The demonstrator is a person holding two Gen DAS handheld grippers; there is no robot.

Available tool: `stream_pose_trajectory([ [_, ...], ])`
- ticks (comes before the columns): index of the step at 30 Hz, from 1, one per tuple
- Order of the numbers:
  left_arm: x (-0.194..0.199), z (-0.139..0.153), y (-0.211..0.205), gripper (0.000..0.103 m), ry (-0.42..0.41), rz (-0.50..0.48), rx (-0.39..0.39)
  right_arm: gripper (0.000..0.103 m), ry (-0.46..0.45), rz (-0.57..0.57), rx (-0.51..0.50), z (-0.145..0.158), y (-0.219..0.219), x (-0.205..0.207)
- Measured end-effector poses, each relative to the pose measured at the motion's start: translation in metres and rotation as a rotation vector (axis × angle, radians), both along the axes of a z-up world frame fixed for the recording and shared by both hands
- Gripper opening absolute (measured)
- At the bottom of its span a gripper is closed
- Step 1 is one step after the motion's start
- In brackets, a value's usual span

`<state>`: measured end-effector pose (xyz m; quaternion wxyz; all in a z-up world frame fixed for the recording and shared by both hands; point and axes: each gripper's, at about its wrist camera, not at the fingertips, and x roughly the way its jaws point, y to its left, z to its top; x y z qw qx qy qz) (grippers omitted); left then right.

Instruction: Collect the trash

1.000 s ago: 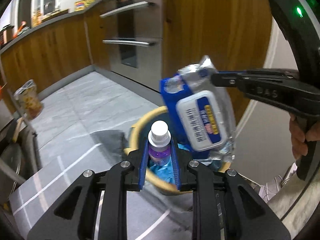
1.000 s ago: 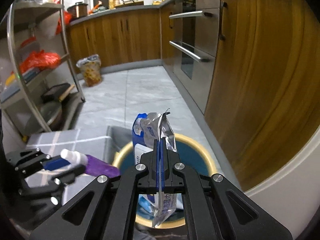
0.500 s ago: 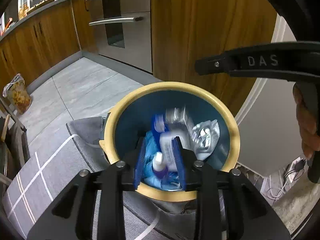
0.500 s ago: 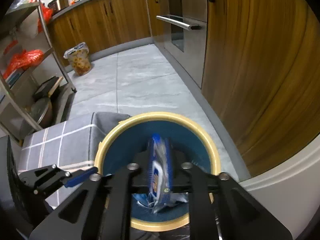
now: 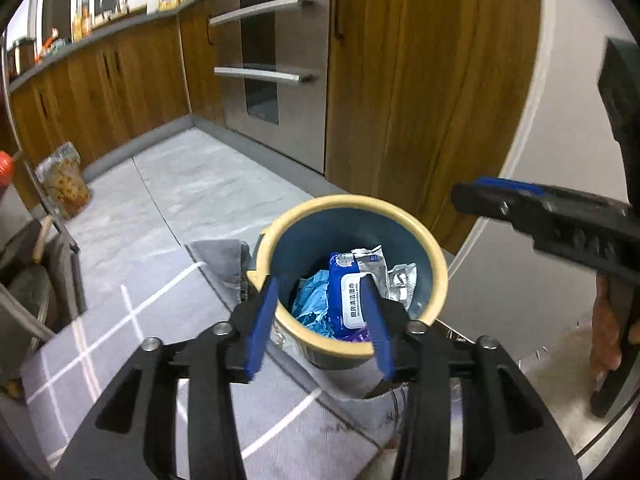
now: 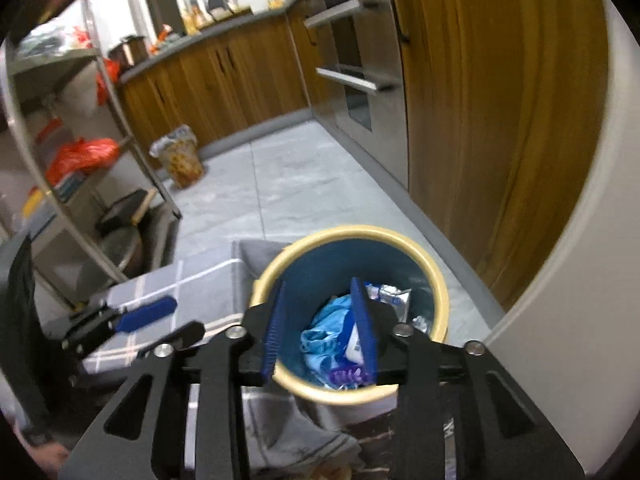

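A round trash bin with a yellow rim (image 5: 360, 202) and blue inside stands at the edge of a grey checked cloth. It also shows in the right wrist view (image 6: 400, 236). Inside lie a blue wet-wipes pack (image 5: 348, 292), a purple bottle (image 6: 346, 376), light blue crumpled trash (image 5: 310, 292) and a silver wrapper (image 5: 400, 280). My left gripper (image 5: 320, 324) is open and empty, just above the bin's near rim. My right gripper (image 6: 320, 328) is open and empty over the bin; it also shows at the right of the left wrist view (image 5: 520, 200).
Wooden cabinets (image 5: 420, 80) and a steel oven front (image 5: 276, 76) stand behind the bin. A metal rack (image 6: 80, 160) with bags stands at the left. A full bag of trash (image 6: 180, 156) sits on the grey floor. The grey checked cloth (image 5: 140, 344) covers the surface below.
Both grippers opened and dropped their loads: the purple bottle and the wipes pack fell into the bin. Both grippers then pulled back and up from the bin.
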<state>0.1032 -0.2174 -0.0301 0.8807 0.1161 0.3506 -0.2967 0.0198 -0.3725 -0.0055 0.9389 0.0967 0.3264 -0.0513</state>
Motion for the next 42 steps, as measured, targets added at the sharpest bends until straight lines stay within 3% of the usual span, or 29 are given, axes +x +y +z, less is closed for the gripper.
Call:
stream_pose_trajectory([
  [3,-0.029,0.026,0.012,0.069,-0.065,0.002,-0.017,0.072,-0.089,0.0,-0.04,0.016,0.014,-0.036],
  [9,-0.075,0.059,0.043,0.092,-0.148,0.046,-0.069,0.095,-0.192,-0.019,-0.141,0.03,0.033,-0.074],
  [12,-0.095,0.069,0.058,0.097,-0.199,0.071,-0.083,0.098,-0.235,-0.044,-0.181,0.034,0.038,-0.084],
  [21,-0.107,0.07,0.077,0.097,-0.238,0.136,-0.121,0.098,-0.305,-0.115,-0.19,0.037,0.04,-0.099],
  [29,-0.112,0.073,0.083,0.097,-0.285,0.156,-0.106,0.098,-0.314,-0.102,-0.209,0.036,0.049,-0.1],
  [42,-0.115,0.073,0.082,0.097,-0.282,0.15,-0.105,0.098,-0.316,-0.093,-0.229,0.036,0.055,-0.104],
])
